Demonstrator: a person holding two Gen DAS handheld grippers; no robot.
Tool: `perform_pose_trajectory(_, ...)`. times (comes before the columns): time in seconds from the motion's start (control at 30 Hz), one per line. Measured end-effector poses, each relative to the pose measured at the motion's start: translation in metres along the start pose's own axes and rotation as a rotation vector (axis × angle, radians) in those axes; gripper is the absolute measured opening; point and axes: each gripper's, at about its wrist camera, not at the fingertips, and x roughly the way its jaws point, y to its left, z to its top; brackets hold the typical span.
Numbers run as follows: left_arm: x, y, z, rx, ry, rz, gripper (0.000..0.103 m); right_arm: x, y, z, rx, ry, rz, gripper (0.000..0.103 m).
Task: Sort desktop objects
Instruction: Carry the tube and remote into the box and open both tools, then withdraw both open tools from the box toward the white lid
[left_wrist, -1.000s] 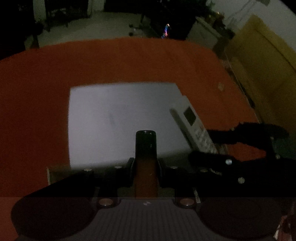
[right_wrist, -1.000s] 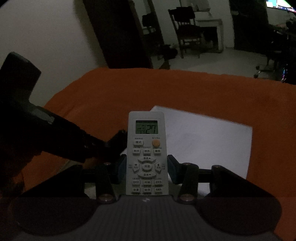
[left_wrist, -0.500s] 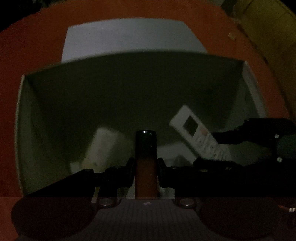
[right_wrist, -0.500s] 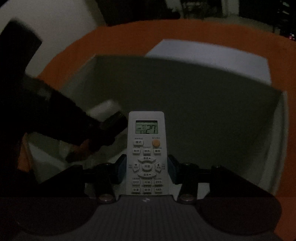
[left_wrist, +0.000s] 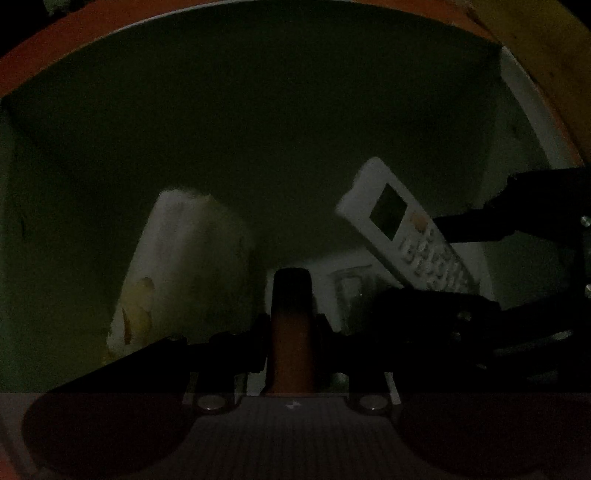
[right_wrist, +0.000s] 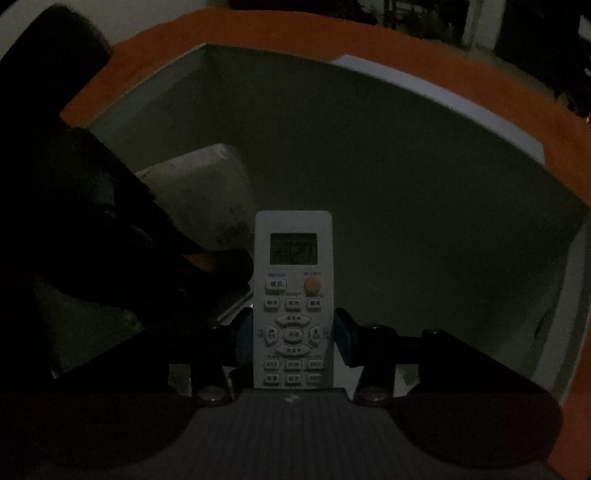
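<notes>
Both grippers reach down into a dim open box (left_wrist: 258, 110). My left gripper (left_wrist: 291, 325) is shut on a slim orange tube with a dark cap (left_wrist: 291, 314), held upright between its fingers. The right gripper (right_wrist: 293, 332) is shut on a white air-conditioner remote (right_wrist: 293, 295) with a lit screen and an orange button. That remote (left_wrist: 410, 229) shows tilted at the right of the left wrist view, with the dark right gripper behind it. A pale wrapped packet (left_wrist: 177, 266) lies on the box floor at the left; the same packet (right_wrist: 207, 192) appears behind the left gripper in the right wrist view.
The box (right_wrist: 406, 166) stands on an orange cloth (right_wrist: 258, 33), with a white sheet (right_wrist: 443, 96) just beyond its far wall. A small pale item (left_wrist: 351, 291) lies on the box floor between the tube and the remote. The box walls close in on all sides.
Both grippers have sunk deeper into the box with their loads; the walls now fill both views and the packet looms larger. The scene has grown darker.
</notes>
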Motion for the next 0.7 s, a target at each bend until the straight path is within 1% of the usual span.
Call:
perform_pose_trajectory(0.03, 0.002, 0.000, 0.001, -0.013, 0.009, -0.002, 0.026, 0.002, -0.002, -0.001, 0.011, 0.009, 0.000, 0.049)
perform_pose_trajectory(0.17, 0.011, 0.003, 0.005, -0.038, 0.026, -0.008, 0.034, 0.010, -0.004, -0.005, 0.029, 0.041, -0.007, 0.049)
perform_pose_trajectory(0.23, 0.016, 0.003, 0.008, -0.033, 0.037, -0.006, 0.048, 0.011, -0.005, -0.006, 0.034, 0.039, -0.008, 0.050)
perform_pose_trajectory(0.27, 0.018, 0.002, 0.010, -0.030, 0.041, -0.003, 0.051, 0.011, -0.005, -0.007, 0.037, 0.038, -0.009, 0.050)
perform_pose_trajectory(0.33, 0.019, 0.002, 0.015, -0.024, 0.045, 0.002, 0.058, 0.009, -0.007, -0.008, 0.046, 0.025, -0.010, 0.054)
perform_pose_trajectory(0.37, 0.017, 0.003, 0.019, -0.024, 0.033, 0.002, 0.060, 0.007, -0.009, -0.009, 0.050, 0.018, -0.007, 0.057)
perform_pose_trajectory(0.4, 0.014, 0.003, 0.023, -0.024, 0.021, 0.001, 0.065, 0.007, -0.011, -0.009, 0.057, 0.008, -0.008, 0.061)
perform_pose_trajectory(0.43, 0.011, 0.004, 0.026, -0.024, 0.009, 0.001, 0.067, 0.005, -0.013, -0.008, 0.064, -0.004, -0.010, 0.061)
perform_pose_trajectory(0.6, -0.003, 0.007, 0.045, -0.023, -0.050, -0.002, 0.067, -0.009, -0.033, -0.003, 0.136, -0.070, -0.007, 0.065)
perform_pose_trajectory(0.7, -0.017, 0.010, 0.060, -0.044, -0.098, -0.015, 0.067, -0.017, -0.045, 0.002, 0.180, -0.084, 0.013, 0.065)
